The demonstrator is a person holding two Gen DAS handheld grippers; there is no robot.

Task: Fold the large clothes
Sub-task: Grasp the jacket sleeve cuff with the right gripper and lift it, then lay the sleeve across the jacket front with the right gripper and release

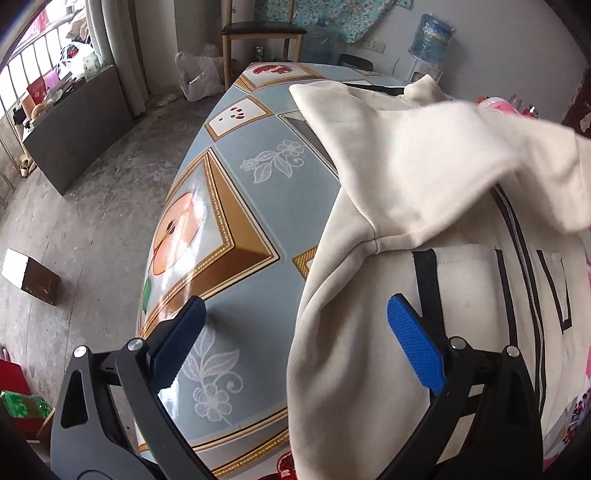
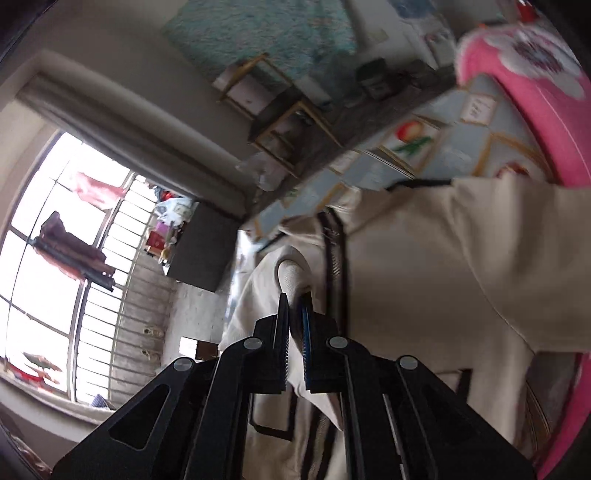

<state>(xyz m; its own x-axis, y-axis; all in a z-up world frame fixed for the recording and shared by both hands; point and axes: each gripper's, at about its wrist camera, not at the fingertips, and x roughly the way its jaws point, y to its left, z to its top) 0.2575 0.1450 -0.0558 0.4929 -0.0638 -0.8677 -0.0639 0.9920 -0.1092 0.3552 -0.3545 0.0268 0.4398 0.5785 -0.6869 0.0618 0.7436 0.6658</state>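
Blue pads, L gripper [image 1: 301, 341]: jaws spread wide, nothing between them; one pad over the bench cloth, the other over the jacket front.
R gripper [image 2: 295, 314]: clenched on a fold of cream fabric, pads nearly touching w/ the cloth pinched between; view tilted & blurred.
Jacket [image 1: 424, 221]: cream zip-up, black zipper tape and black outline trim, lying on the bench, covering its right part in L wrist view.
Sleeve [image 1: 461, 158]: lifted & blurred, drawn across the jacket's upper part.
Zipper [image 1: 524, 258]: runs down the front, looks closed.
Bench [image 1: 236, 206]: glossy blue-grey cloth w/ gold-framed fruit pics & white flower prints.
Pink item [image 2: 546, 103]: w/ a white flower patch, beside the jacket at the bench's far side; can't tell what it is.
Room: wooden chair [image 1: 264, 31] beyond the bench, water bottle [image 1: 432, 38] by the wall, plastic bag [image 1: 195, 75] on the concrete floor, barred window [image 2: 62, 258] w/ clothes hanging outside.
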